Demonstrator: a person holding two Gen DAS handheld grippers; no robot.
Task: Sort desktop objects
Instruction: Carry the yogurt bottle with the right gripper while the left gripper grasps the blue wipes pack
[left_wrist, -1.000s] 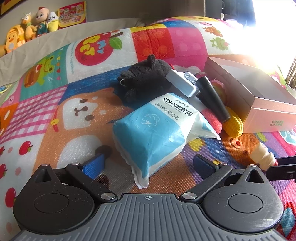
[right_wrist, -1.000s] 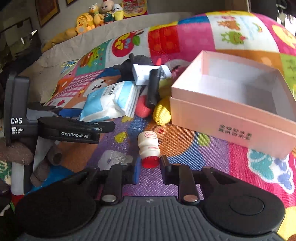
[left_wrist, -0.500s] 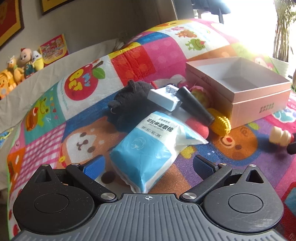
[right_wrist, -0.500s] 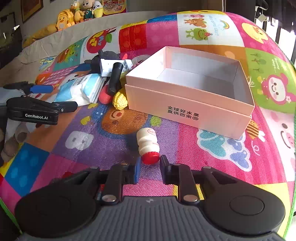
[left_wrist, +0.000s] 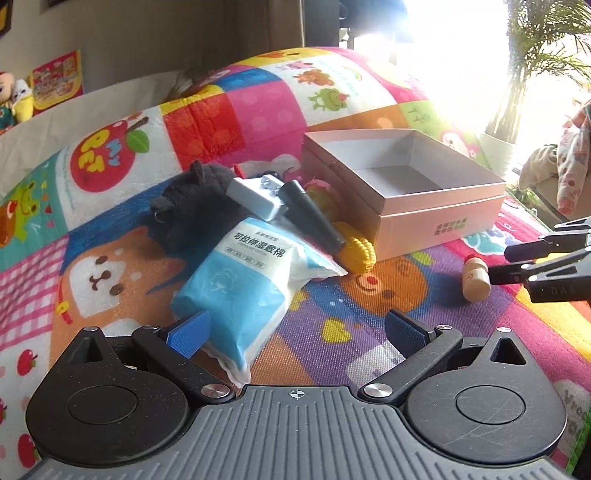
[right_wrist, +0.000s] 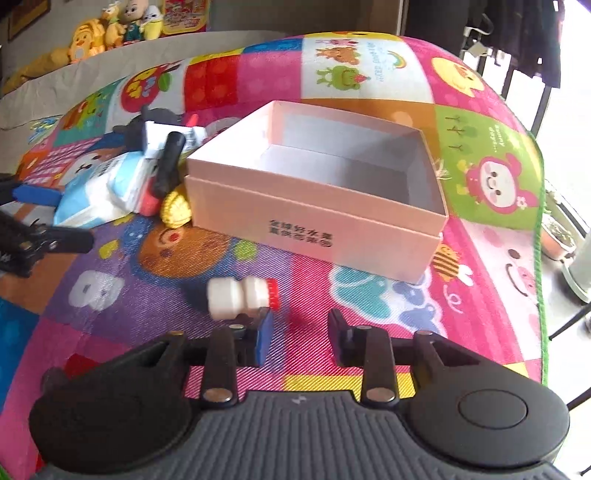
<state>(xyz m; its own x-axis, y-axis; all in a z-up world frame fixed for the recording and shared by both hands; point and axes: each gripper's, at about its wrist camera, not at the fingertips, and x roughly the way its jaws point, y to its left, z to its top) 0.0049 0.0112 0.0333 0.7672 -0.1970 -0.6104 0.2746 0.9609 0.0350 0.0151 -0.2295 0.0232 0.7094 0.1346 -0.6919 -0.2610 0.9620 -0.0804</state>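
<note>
A bright patchwork play mat (right_wrist: 362, 85) covers the surface. The left claw (left_wrist: 295, 330) gapes wide around the near end of a blue cotton-pad pack (left_wrist: 240, 291). The small white bottle (right_wrist: 242, 297) lies sideways, just beyond the right claw's (right_wrist: 301, 330) left fingertip (right_wrist: 265, 332); its jaws are opening, nothing between them. The pink box (right_wrist: 314, 218) sits farther back.

Strong daylight is pouring in from the upper right of the left wrist view, blowing out the window area to plain white and washing haze over the potted palm (left_wrist: 535, 55) and the far corner of the play mat (left_wrist: 258, 110). The pink box (left_wrist: 436, 218) is casting a soft shadow inside itself. The right wrist view is looking evenly lit, with milder glare at its right edge. The small bottle (right_wrist: 242, 297) is smearing with motion blur there. Both fisheye pictures are bending the mat's edges into a dome, and the corners are softening.
</note>
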